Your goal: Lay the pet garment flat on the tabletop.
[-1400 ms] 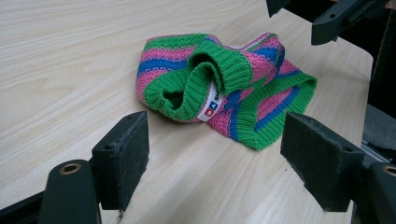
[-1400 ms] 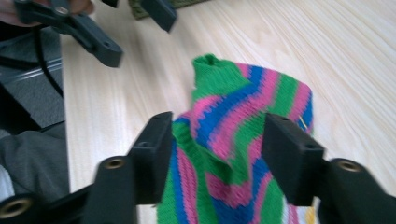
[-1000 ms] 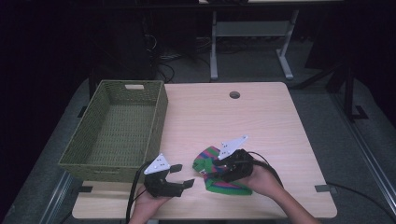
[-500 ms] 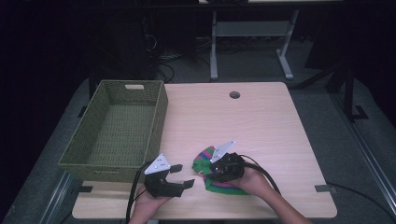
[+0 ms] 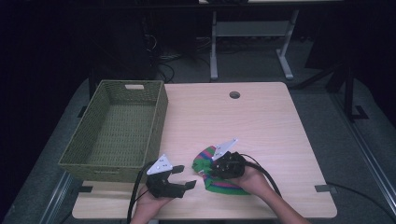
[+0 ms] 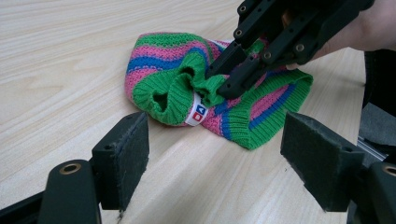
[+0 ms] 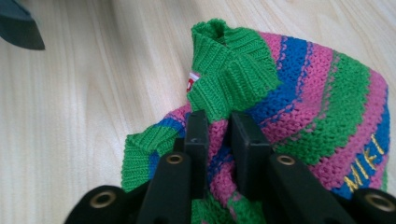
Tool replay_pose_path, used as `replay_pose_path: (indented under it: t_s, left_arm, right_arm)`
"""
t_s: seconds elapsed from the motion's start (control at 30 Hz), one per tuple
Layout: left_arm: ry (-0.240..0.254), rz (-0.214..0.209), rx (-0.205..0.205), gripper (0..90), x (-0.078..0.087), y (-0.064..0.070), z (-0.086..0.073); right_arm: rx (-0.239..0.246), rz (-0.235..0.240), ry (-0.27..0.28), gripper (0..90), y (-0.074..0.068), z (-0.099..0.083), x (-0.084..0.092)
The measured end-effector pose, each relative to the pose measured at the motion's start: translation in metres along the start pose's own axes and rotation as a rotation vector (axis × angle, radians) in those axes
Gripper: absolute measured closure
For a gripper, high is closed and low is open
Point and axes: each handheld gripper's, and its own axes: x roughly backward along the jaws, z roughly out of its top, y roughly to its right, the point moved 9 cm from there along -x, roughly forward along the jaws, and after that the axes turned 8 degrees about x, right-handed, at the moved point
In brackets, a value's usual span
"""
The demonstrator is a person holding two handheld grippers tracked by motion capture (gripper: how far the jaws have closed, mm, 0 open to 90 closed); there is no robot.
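Note:
A small knitted garment (image 5: pixel 208 155) striped green, pink and blue lies near the table's front edge; it has a white label and yellow lettering. My right gripper (image 5: pixel 202 171) rests on it. Its jaws have just been closing, and they now pinch a fold of knit below the green ribbed collar (image 7: pixel 224 60). The right gripper view shows the right gripper (image 7: pixel 218 122) with pink and blue fabric squeezed between its pads. My left gripper (image 5: pixel 186 177) hovers just left of the garment, open with nothing between its pads. Seen from the left gripper (image 6: pixel 219 156), the garment (image 6: pixel 163 79) lies just ahead.
A woven green basket (image 5: pixel 158 116) stands at the table's left side, with nothing visible inside. The wooden table (image 5: pixel 261 126) has a cable hole (image 5: pixel 234 94) near its far edge. Desk legs and cables stand on the dark floor beyond.
My right gripper has come down and slightly left onto the garment, and its jaws have closed on the knit. The left gripper has stayed where it was.

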Motion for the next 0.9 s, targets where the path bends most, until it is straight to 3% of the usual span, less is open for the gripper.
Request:
replay_pose_path:
  t_s: [0.07, 0.27, 0.43, 0.67, 0.9]
  left_arm:
    - [-0.001, -0.002, 0.000, 23.3, 0.000, 0.000, 0.000]
    - [0.000, -0.001, -0.009, 23.4, 0.000, -0.001, 0.001]
    - [0.001, -0.018, -0.004, 23.3, -0.003, 0.003, 0.001]
    - [0.008, -0.023, -0.015, 23.4, -0.007, 0.007, 0.004]
    - [0.014, -0.021, -0.023, 23.4, -0.013, 0.010, 0.008]
  right_arm:
    - [-0.012, 0.014, -0.005, 78.7, 0.001, 0.000, 0.001]
    - [0.011, 0.006, -0.008, 81.5, 0.001, 0.004, 0.010]
    - [-0.025, 0.004, 0.043, 82.2, 0.003, 0.011, 0.029]
    - [-0.023, -0.004, 0.104, 82.5, 0.007, 0.017, 0.060]
    - [-0.059, 0.011, 0.187, 82.5, 0.013, 0.020, 0.084]
